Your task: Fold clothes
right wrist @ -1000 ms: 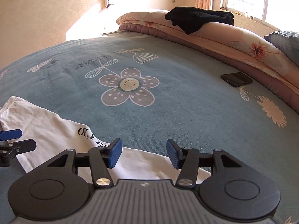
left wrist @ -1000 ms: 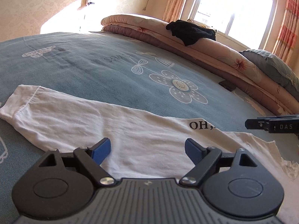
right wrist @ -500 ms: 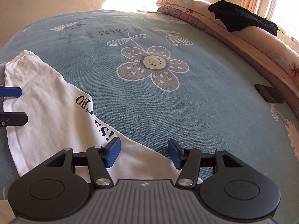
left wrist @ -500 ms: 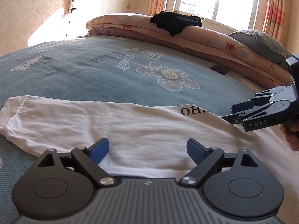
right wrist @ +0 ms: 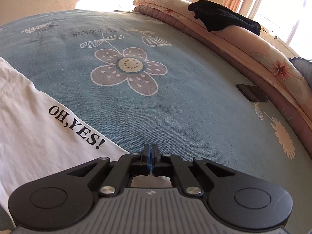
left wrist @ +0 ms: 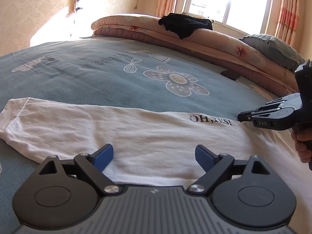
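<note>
Closest to the left wrist camera, the left gripper [left wrist: 154, 156] hangs with its blue pads spread wide over the near edge of the white T-shirt [left wrist: 126, 134], nothing between them but air above the cloth. That shirt lies flat along the near side of the blue flowered bedspread [left wrist: 97, 78], a hemmed sleeve end at its left and the black print "OH,YES!" [left wrist: 210, 120] near its far edge. At the shirt's right end the right gripper [right wrist: 150, 156] has just been closing and its fingers now stand pressed together at the far edge of the fabric, just past the print; whether a fold of cloth is caught between the pads is hard to tell, since the fingers hide the spot. From the left wrist view a hand [left wrist: 301, 146] grips its handle at the right border. Farther out on the bedspread lies a big printed flower [right wrist: 129, 70], and beyond it to the right a dark phone [right wrist: 252, 94] rests beside the rolled pink quilt [left wrist: 224, 44]. A black garment [left wrist: 185, 24] is draped over that quilt, with a grey pillow [left wrist: 273, 48] at its right end and a curtained window [left wrist: 230, 0] behind.
</note>
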The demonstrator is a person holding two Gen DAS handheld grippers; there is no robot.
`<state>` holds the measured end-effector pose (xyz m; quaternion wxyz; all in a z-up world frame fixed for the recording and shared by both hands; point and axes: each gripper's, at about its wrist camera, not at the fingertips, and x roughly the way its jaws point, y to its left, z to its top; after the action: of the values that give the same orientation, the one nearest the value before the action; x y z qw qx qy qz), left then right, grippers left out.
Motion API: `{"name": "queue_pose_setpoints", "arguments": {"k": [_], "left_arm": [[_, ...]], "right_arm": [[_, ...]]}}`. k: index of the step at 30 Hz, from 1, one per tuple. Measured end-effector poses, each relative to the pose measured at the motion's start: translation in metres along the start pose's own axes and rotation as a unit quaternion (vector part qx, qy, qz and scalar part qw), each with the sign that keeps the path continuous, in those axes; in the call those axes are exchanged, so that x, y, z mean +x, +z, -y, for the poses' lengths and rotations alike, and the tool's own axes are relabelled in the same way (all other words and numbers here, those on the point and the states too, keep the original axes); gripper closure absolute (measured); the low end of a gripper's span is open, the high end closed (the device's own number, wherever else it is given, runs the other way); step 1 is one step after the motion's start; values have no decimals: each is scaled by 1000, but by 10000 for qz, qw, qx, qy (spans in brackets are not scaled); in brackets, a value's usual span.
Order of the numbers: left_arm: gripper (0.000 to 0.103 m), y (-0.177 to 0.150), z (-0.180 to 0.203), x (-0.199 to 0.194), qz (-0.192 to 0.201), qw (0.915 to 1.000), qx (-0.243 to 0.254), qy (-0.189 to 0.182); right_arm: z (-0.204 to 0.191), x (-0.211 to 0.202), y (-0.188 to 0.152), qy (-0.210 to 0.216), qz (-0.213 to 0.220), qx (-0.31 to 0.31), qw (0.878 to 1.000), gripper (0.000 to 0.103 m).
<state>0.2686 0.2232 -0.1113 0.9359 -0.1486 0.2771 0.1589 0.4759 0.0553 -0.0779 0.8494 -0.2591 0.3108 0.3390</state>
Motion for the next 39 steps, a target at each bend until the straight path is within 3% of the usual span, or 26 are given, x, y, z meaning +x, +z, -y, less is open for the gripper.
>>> {"name": "queue_pose_setpoints", "arguments": {"k": [2, 5, 8, 10, 12, 13, 16, 22, 25, 27, 30, 34, 39], "left_arm": [[12, 0, 0, 0, -2, 10000, -13, -4], [12, 1, -2, 0, 0, 10000, -81, -13], [12, 0, -3, 0, -2, 9999, -101, -8], [12, 0, -2, 1, -2, 10000, -68, 19], [12, 0, -2, 1, -5, 10000, -57, 28], [12, 0, -2, 1, -4, 10000, -71, 28], [12, 0, -3, 2, -1, 9999, -102, 27], [12, 1, -5, 1, -10, 9999, -129, 3], [12, 1, -7, 1, -12, 9998, -179, -21], [12, 0, -7, 1, -9, 9998, -178, -23], [12, 0, -5, 2, -9, 9999, -117, 19], [12, 0, -4, 2, -10, 10000, -81, 45], [11, -1, -1, 3, -9, 10000, 0, 85]], "right_arm": [[2, -14, 2, 85, 200, 247, 9995, 92], [-7, -36, 5, 699, 383, 457, 9958, 83], [-33, -37, 5, 1114, 124, 182, 9935, 75], [-54, -24, 4, 1088, -142, -111, 9939, 75], [-63, -15, 6, 999, -41, -98, 9949, 74], [-63, -9, 9, 981, -11, 41, 9952, 71], [-52, 6, 22, 710, -80, 667, 9952, 48], [-7, -32, 22, 530, 343, 1633, 9846, 49], [25, -45, 6, 415, 250, 2016, 9783, 49], [42, -47, -5, 102, 144, 2086, 9778, 49], [65, -44, -24, 154, -59, 2535, 9672, 49], [68, -42, -41, 604, -167, 2854, 9564, 49], [60, -16, -44, 383, -389, 2751, 9599, 49]]}}
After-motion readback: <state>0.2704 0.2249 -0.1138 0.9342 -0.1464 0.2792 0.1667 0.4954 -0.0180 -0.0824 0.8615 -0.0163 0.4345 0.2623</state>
